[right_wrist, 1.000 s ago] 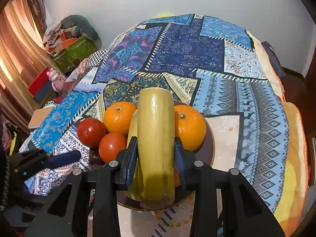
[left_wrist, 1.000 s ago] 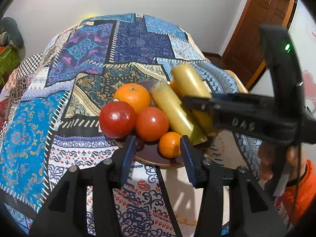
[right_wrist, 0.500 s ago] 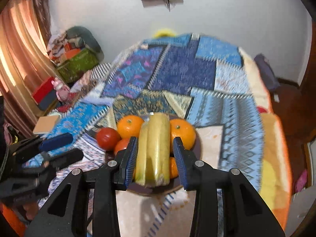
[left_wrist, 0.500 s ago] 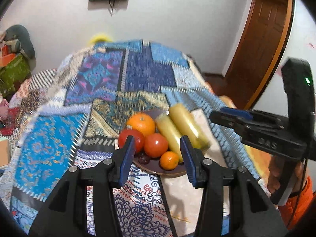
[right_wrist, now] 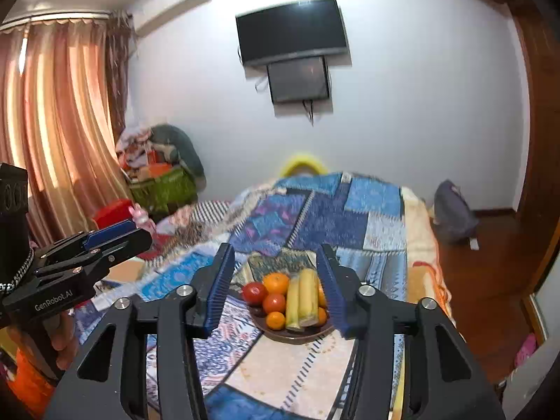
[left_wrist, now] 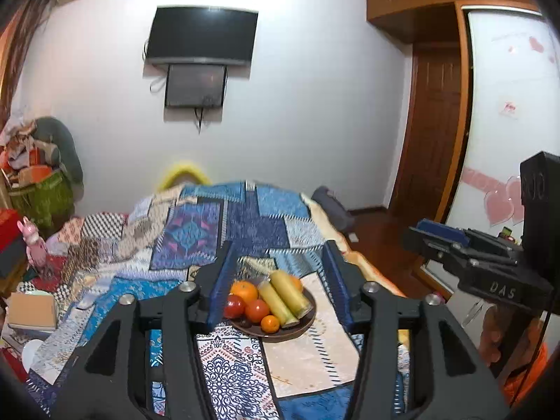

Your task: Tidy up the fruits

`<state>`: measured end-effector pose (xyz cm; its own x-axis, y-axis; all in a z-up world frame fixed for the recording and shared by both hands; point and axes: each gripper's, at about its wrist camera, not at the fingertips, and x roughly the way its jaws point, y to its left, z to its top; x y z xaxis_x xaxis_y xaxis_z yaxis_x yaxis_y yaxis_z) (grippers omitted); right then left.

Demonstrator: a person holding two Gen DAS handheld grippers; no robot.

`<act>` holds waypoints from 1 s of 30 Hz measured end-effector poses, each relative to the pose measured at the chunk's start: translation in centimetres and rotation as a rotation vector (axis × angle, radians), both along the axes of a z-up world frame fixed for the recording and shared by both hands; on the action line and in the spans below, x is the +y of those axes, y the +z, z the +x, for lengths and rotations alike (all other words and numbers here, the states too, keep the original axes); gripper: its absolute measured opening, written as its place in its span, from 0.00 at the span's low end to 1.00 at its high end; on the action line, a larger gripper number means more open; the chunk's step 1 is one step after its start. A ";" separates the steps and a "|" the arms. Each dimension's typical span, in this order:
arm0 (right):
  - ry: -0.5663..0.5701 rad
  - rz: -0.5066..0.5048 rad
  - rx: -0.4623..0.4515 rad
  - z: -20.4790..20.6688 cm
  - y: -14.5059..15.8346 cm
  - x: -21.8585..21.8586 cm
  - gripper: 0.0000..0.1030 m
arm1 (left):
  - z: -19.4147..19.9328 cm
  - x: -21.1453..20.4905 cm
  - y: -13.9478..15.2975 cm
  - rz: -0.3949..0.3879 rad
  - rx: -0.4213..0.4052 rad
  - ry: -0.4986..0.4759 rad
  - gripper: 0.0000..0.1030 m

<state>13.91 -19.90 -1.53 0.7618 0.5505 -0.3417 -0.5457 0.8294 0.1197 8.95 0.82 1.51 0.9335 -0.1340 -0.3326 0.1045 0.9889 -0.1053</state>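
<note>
A dark brown plate (left_wrist: 301, 325) of fruit sits on the patchwork bedspread (left_wrist: 238, 220). It holds two yellow bananas (left_wrist: 285, 295), oranges (left_wrist: 244, 290), red tomatoes (left_wrist: 257, 310) and a small orange (left_wrist: 270, 323). The plate also shows in the right wrist view (right_wrist: 297, 337), with the bananas (right_wrist: 303, 297) on it. My left gripper (left_wrist: 278, 276) is open and empty, well back from the plate. My right gripper (right_wrist: 276, 280) is open and empty, also well back. Each gripper shows in the other's view, the right one (left_wrist: 455, 245) and the left one (right_wrist: 105, 241).
The bed fills the middle of the room. A TV (left_wrist: 201, 36) hangs on the far wall. A green basket (right_wrist: 164, 189) with clutter and curtains (right_wrist: 59, 133) stand at the left. A wooden door (left_wrist: 434, 133) and bare floor (right_wrist: 490, 266) lie at the right.
Both grippers pulled far back and up from the plate. The right gripper let go of the banana, which now lies on the plate. Both jaws opened wider.
</note>
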 end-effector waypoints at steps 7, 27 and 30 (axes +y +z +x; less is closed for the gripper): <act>-0.056 0.011 -0.089 -3.9 0.7 -0.1 0.85 | -4.3 -0.5 1.4 0.014 -0.083 0.038 0.74; -0.149 -0.009 -0.166 -6.5 0.7 -0.8 1.00 | -6.2 -1.4 0.8 0.052 -0.113 0.061 0.98; -0.152 0.000 -0.169 -6.7 0.7 -1.0 1.00 | -6.3 -1.4 0.8 0.054 -0.116 0.065 0.98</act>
<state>7.24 -20.90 -0.84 0.8822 0.4253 -0.2020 -0.4270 0.9035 0.0372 2.69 -0.53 2.27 0.9722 -0.0566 -0.2271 0.0482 0.9979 -0.0423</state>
